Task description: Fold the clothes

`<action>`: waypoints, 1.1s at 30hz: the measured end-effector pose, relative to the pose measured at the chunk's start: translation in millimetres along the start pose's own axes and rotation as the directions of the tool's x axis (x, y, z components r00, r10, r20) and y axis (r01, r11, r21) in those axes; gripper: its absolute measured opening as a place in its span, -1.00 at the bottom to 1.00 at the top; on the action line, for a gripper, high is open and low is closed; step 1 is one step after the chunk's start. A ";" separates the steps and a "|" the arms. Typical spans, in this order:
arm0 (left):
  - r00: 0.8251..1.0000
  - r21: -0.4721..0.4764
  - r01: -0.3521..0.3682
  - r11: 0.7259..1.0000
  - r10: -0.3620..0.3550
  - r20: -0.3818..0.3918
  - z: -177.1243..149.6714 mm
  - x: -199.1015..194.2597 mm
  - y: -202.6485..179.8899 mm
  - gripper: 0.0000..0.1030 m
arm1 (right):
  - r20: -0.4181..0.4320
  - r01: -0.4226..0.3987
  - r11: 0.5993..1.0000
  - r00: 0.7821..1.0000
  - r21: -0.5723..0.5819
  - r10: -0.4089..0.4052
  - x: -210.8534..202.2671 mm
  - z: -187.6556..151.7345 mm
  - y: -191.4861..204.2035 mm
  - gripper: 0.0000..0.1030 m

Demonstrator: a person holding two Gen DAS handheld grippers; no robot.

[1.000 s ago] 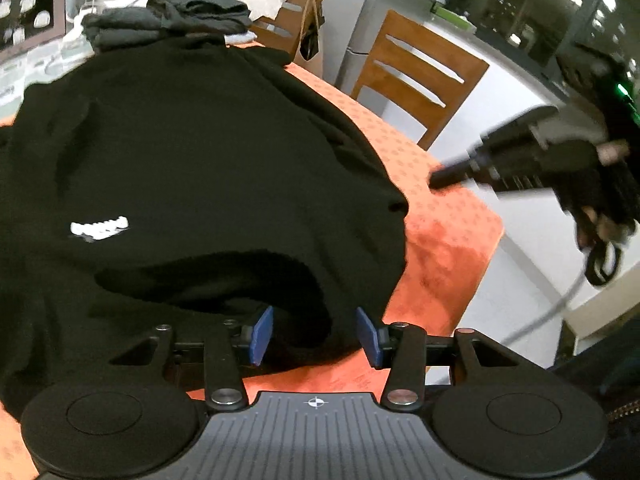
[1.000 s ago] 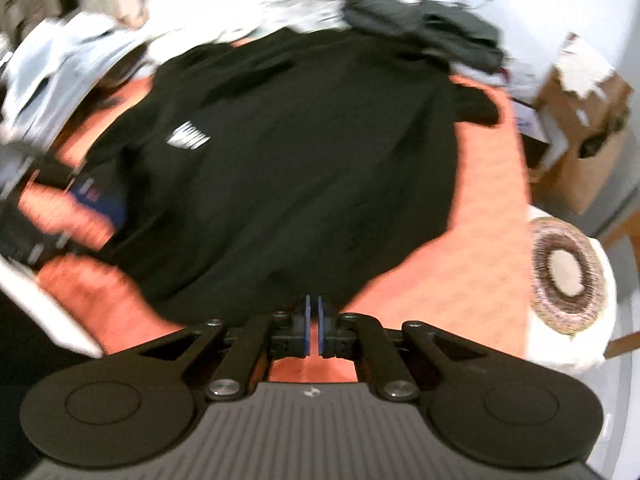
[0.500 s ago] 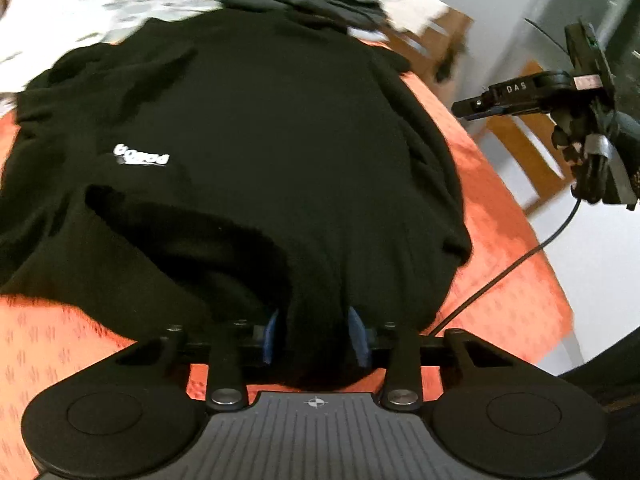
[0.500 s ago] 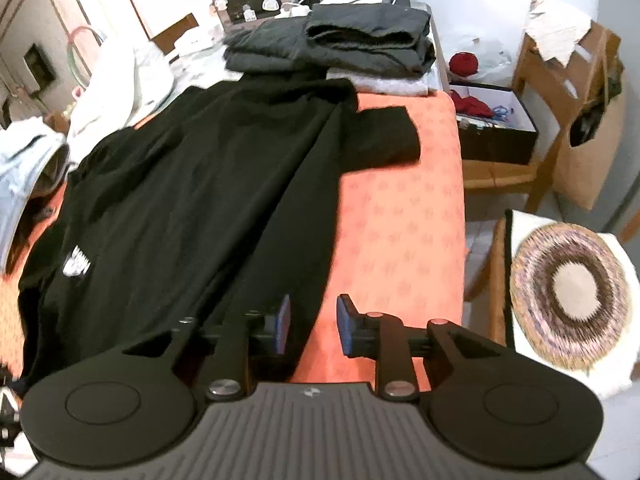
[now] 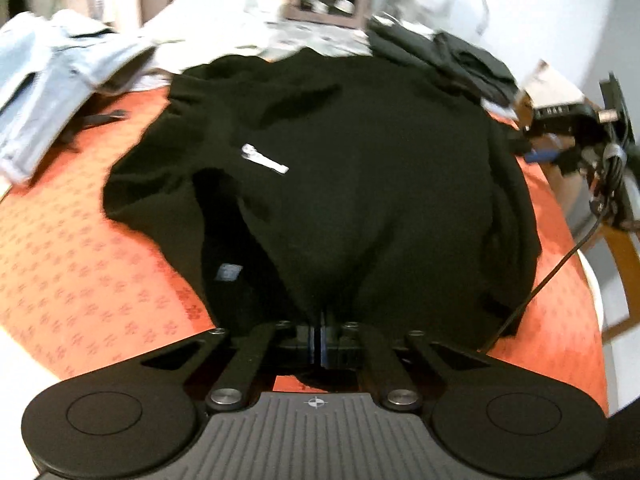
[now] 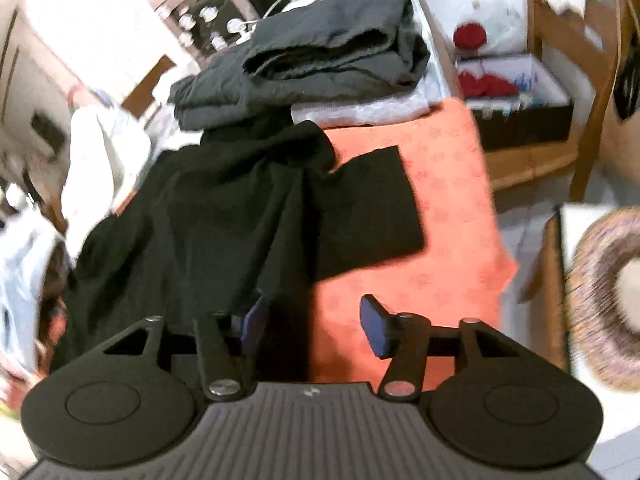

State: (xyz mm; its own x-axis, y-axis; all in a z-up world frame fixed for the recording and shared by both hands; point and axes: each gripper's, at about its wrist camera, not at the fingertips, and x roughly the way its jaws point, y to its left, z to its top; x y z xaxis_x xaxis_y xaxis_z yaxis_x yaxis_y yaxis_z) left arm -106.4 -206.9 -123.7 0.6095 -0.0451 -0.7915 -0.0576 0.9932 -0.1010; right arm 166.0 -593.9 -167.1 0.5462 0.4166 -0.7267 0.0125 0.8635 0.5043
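An orange patterned tablecloth (image 5: 92, 264) covers the table, with the black T-shirt (image 5: 360, 184) spread across its middle. The left gripper (image 5: 320, 338) is clamped together on the shirt's near hem at 6 o'clock. The right gripper (image 6: 316, 326) (jaws opening) straddles the shirt's edge without pressing it. Folded dark clothes (image 6: 320, 60) sit at 12 o'clock, pale jeans (image 5: 52, 68) at 10.

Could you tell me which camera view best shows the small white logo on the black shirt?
The left wrist view: the small white logo sits in plain sight on the spread black shirt. The right wrist view shows only the shirt's sleeve side, with no logo visible.
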 end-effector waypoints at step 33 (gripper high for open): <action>1.000 0.083 0.018 0.996 -0.017 -0.011 -10.7 -28.9 -3.1 -0.52 | 0.136 0.422 0.880 0.906 -0.220 -0.401 -170.9 -87.7 -25.8 -0.44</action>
State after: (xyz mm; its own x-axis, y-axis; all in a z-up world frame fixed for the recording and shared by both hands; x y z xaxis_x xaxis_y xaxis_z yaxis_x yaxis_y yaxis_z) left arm -132.3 -209.8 -106.9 0.6015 -0.0630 -0.7964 0.0191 0.9977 -0.0644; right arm -1.1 -662.4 -96.8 0.6035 -0.0071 -0.7973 0.0573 0.9978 0.0344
